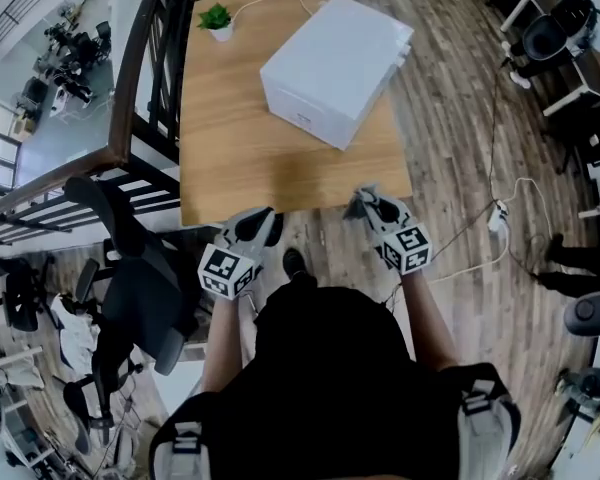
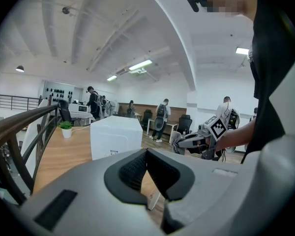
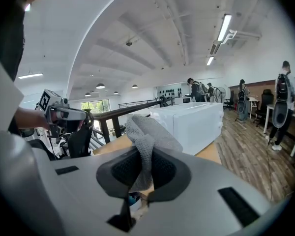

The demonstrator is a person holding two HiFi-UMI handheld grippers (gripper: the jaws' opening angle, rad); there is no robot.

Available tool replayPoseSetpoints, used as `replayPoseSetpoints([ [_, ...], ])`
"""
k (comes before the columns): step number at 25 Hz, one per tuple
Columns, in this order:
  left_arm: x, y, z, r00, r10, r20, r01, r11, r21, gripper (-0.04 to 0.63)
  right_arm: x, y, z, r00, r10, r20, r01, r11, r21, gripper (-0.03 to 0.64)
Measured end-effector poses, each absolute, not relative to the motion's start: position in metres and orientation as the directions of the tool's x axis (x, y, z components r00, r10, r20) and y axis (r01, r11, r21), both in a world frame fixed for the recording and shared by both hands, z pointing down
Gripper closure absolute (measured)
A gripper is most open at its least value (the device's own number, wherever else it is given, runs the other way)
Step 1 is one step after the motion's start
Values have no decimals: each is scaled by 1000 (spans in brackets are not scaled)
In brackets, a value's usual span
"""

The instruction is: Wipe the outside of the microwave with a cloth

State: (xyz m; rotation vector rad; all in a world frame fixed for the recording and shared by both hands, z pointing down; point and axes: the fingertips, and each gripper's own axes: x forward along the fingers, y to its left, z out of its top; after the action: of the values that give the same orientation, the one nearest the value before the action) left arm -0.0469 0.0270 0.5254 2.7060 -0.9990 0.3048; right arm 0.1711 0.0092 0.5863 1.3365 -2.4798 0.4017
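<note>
Microwave (image 1: 335, 68): white, on the right half of the wooden table (image 1: 230, 158), long axis skewed, running from near-left to the far-right corner. Cloth (image 3: 146, 136): grey, clamped in the right gripper (image 3: 145, 168), off the near edge. Left gripper (image 2: 146, 168): jaws together, empty, at the near edge. Potted plant (image 1: 217, 20): far-left corner.

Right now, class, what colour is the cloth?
The cloth is grey; the right gripper view shows it best.
</note>
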Motion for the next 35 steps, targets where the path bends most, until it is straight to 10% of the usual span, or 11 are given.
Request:
replayPoseSetpoints([
  [35,-139,-42,531,749,-595,291,-653,-739,168,594,136,-154,593,-302,-885,355,-952,302,-59,586],
])
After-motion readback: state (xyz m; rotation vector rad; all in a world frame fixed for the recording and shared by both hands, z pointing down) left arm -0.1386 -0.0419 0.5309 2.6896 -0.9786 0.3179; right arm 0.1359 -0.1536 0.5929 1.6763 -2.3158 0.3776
